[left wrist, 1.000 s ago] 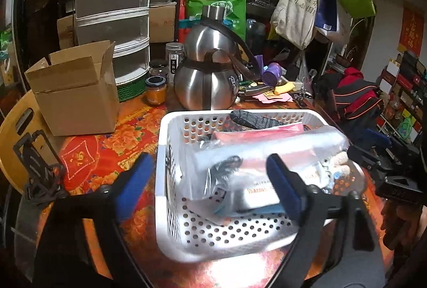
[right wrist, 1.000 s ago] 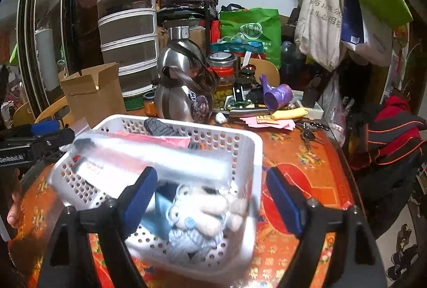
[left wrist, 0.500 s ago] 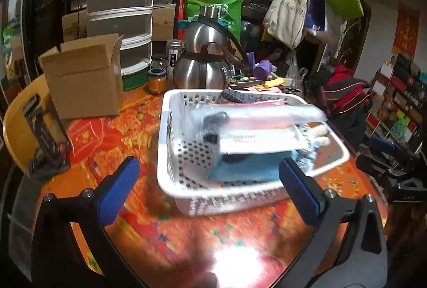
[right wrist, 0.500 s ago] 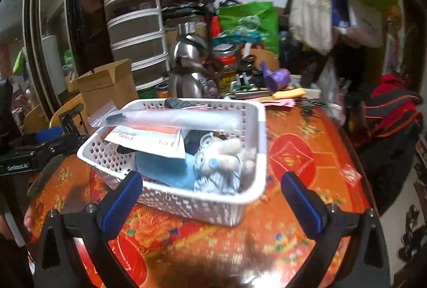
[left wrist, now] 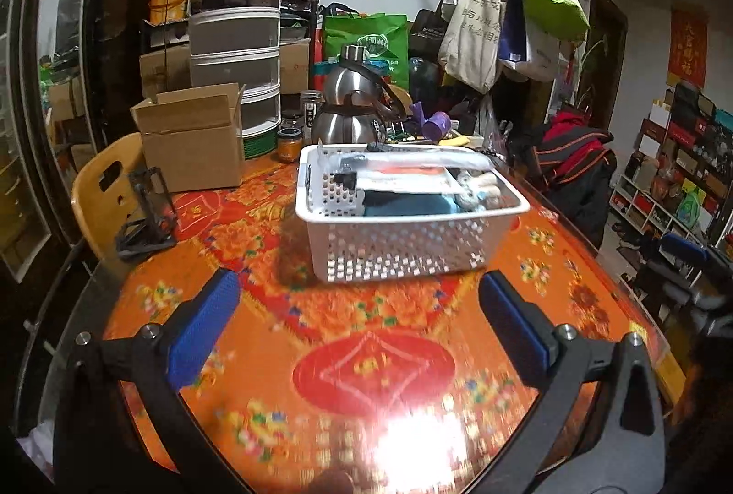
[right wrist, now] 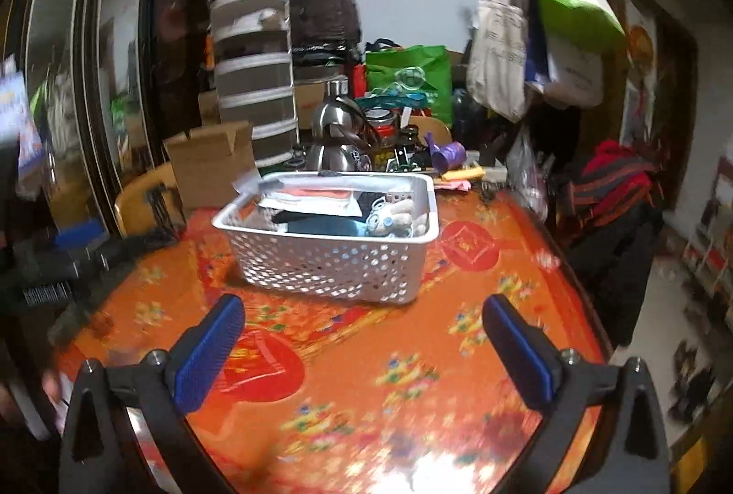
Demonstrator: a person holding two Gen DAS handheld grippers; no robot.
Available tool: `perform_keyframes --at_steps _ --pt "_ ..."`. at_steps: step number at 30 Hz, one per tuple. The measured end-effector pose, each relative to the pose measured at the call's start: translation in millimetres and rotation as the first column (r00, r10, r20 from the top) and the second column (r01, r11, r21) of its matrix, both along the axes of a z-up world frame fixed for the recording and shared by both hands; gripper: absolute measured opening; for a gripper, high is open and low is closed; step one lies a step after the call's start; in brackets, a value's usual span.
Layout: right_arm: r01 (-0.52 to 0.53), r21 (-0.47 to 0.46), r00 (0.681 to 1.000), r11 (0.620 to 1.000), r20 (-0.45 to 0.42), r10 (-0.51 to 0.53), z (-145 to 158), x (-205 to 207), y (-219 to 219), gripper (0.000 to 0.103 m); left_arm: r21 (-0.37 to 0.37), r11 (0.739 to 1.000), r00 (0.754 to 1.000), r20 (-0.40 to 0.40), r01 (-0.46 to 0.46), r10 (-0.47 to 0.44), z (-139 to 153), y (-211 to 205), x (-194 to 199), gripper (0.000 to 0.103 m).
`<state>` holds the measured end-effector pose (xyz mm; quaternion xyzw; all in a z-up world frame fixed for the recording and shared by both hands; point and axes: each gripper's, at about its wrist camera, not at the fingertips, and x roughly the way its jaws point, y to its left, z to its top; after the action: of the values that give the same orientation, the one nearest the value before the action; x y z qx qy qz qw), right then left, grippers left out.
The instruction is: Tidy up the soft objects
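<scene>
Soft objects [left wrist: 412,203] inside basket [left wrist: 398,251]

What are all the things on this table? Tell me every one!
Basket: one, white, middle of table.
Soft things: several, teal, cream and more, inside basket.
Clear packet: one, across basket top.
Cardboard box: one, brown, open, left of basket.
Kettle: one, silver, behind basket.
Jar: one, orange, beside kettle.
Tablecloth: one, orange-red, flowery.
Left gripper: blue pads, open, empty.
Right gripper: blue pads, open, empty.
</scene>
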<state>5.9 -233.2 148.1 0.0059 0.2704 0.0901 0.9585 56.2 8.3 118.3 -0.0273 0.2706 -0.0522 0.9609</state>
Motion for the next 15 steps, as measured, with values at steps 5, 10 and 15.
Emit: perform_keyframes --at_steps 5,10,15 --pt "-0.002 0.048 1.000 0.999 0.006 0.002 20 -31 -4 0.103 -0.012 0.999 0.997 0.065 -0.035 0.036 24 1 -55 0.103" --pt "-0.003 -0.043 1.000 0.999 0.008 0.003 22 -32 12 0.103 -0.003 1.000 0.999 0.048 -0.013 0.013 35 -8 -68 0.103" --pt "-0.013 -0.027 1.000 1.000 -0.027 0.012 16 -19 17 0.103 -0.008 1.000 1.000 0.009 0.002 -0.002 31 -14 -53 0.103"
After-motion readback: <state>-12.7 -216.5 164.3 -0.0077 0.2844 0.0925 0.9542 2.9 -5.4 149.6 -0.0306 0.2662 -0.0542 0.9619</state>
